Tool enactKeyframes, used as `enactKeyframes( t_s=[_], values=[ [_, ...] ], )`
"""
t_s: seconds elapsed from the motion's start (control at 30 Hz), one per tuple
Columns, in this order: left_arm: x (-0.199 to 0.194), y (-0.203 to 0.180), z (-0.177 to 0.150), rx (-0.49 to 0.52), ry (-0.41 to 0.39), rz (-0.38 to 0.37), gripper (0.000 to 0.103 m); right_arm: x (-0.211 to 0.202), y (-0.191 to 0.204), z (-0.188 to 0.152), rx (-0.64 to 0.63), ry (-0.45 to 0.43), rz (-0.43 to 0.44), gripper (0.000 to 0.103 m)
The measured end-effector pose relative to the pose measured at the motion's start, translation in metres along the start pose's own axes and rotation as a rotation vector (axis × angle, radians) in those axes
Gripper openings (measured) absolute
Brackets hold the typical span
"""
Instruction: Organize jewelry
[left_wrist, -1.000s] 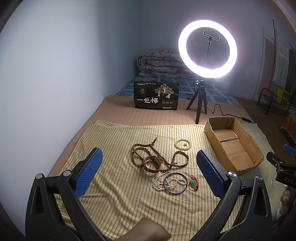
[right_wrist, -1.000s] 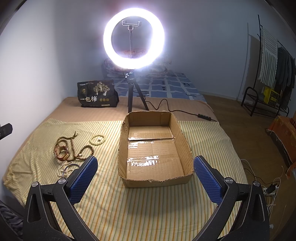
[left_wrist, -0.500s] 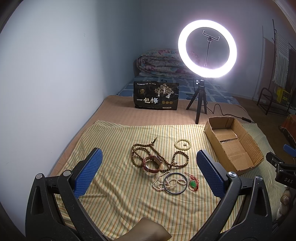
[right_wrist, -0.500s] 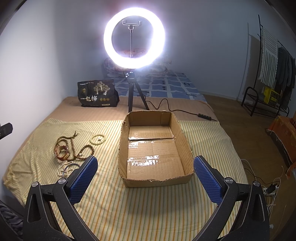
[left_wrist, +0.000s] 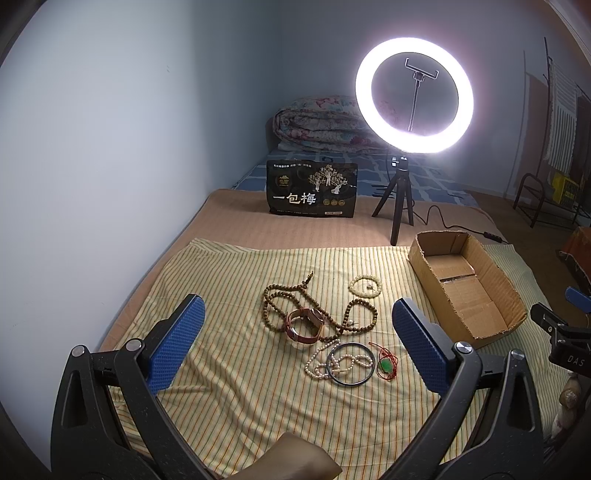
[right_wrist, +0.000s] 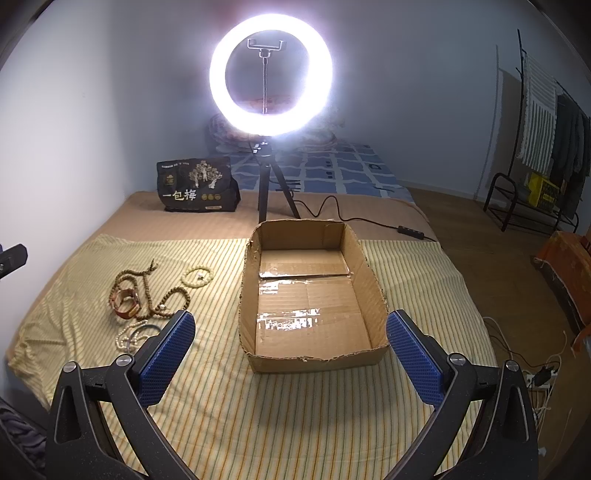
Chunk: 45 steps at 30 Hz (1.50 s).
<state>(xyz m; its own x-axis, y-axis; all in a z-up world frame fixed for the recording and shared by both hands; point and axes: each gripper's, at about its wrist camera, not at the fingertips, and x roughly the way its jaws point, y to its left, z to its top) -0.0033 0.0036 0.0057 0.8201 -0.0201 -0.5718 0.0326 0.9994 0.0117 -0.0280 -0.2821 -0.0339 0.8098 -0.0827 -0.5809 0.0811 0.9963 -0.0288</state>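
My left gripper (left_wrist: 298, 338) spread wide, holding nothing, above striped cloth (left_wrist: 229, 391); jewelry heap straight ahead: wooden bead strand (left_wrist: 275, 308), watch (left_wrist: 304, 326), pearls (left_wrist: 321, 363), bangle (left_wrist: 351, 363). My right gripper (right_wrist: 290, 341) gaping too, facing cardboard box (right_wrist: 314, 360). Ring light (right_wrist: 270, 75), black bag (right_wrist: 197, 190) behind

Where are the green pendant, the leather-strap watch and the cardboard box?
green pendant (left_wrist: 385, 366), left wrist view, on the green stone.
leather-strap watch (left_wrist: 300, 336), left wrist view, on the near strap.
cardboard box (right_wrist: 314, 360), right wrist view, on the near wall.
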Motion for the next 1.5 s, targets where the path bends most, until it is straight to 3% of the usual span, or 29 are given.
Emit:
enactKeyframes(
  t_s=[0.47, 0.67, 0.9, 1.2, 1.5],
  values=[
    [0.01, 0.009, -0.001, -0.005, 0.024, 0.02, 0.103, 0.006, 0.007, 0.0, -0.023, 0.013, 0.011, 0.103],
    [0.023, 0.017, 0.002, -0.015, 0.064, 0.034, 0.103, 0.011, 0.013, 0.0, -0.048, 0.028, 0.041, 0.103],
    [0.049, 0.034, 0.002, -0.07, 0.166, 0.022, 0.103, 0.021, 0.026, 0.0, -0.091, 0.039, 0.083, 0.103],
    [0.087, 0.057, 0.01, -0.092, 0.217, 0.029, 0.102, 0.049, 0.059, -0.001, -0.154, 0.09, 0.184, 0.103],
    [0.146, 0.052, -0.005, -0.11, 0.396, -0.033, 0.074, 0.088, 0.097, -0.011, -0.228, 0.2, 0.286, 0.103]
  ],
)
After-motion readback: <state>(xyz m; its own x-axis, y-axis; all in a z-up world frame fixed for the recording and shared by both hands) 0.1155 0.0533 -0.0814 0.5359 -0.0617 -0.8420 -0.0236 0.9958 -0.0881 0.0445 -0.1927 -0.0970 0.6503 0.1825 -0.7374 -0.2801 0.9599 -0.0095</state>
